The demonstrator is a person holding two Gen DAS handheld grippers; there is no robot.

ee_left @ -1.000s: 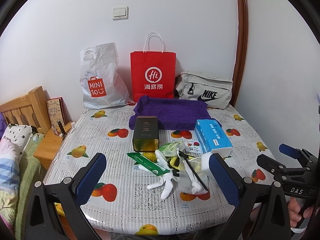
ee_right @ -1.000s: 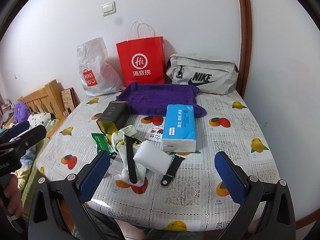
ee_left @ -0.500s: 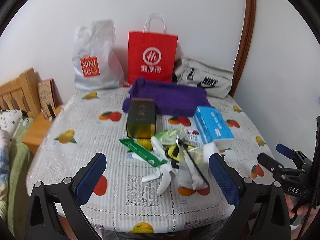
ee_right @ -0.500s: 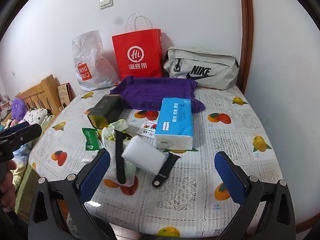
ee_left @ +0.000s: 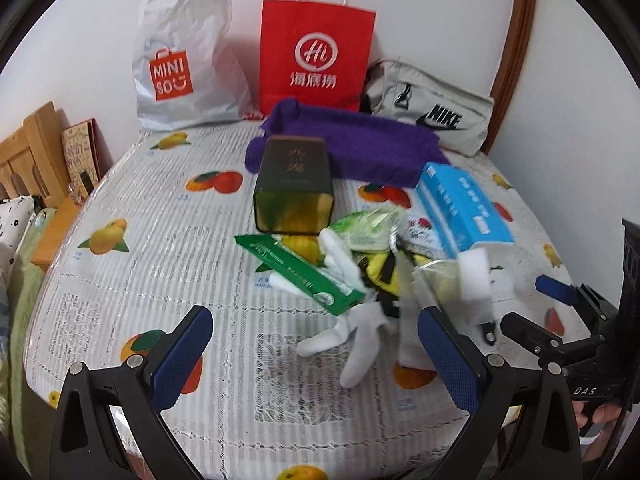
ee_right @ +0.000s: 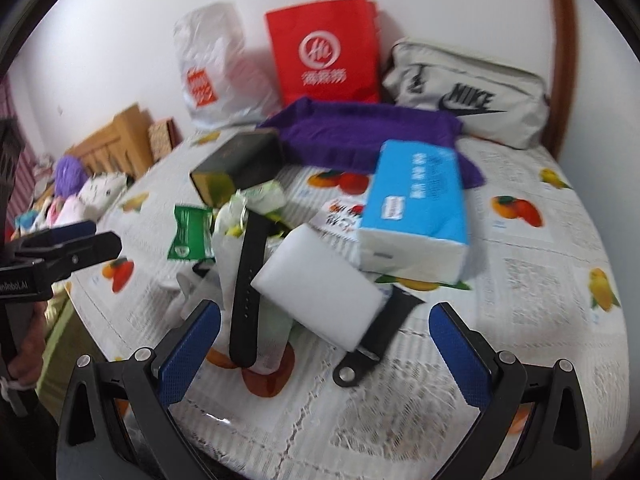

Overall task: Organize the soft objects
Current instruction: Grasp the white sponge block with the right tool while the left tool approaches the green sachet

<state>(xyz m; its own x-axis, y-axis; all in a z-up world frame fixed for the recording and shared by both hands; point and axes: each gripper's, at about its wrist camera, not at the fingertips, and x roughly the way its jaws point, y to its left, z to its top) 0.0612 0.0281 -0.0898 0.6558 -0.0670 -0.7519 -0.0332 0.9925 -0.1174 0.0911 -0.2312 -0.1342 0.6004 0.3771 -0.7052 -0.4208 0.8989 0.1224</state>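
Right gripper (ee_right: 325,354) gapes wide over white sponge (ee_right: 320,286) (nothing held).

A white tablecloth (ee_left: 168,264) is showing orange and yellow fruit prints. A purple towel (ee_left: 360,148) is lying by a red paper bag (ee_left: 316,40) carrying a white logo, a white plastic bag (ee_left: 184,52) bearing an orange square, and a grey pouch (ee_left: 436,116) wearing black lettering. The tissue pack (ee_right: 416,204) is showing blue over white; the sponge (ee_right: 320,288) and glove (ee_left: 356,344) are showing white, the strap (ee_right: 248,280) black, the sachet (ee_left: 296,268) green.

A white sponge block (ee_right: 320,286) lies tilted across a black strap (ee_right: 246,288), touching the blue tissue pack (ee_right: 416,210).
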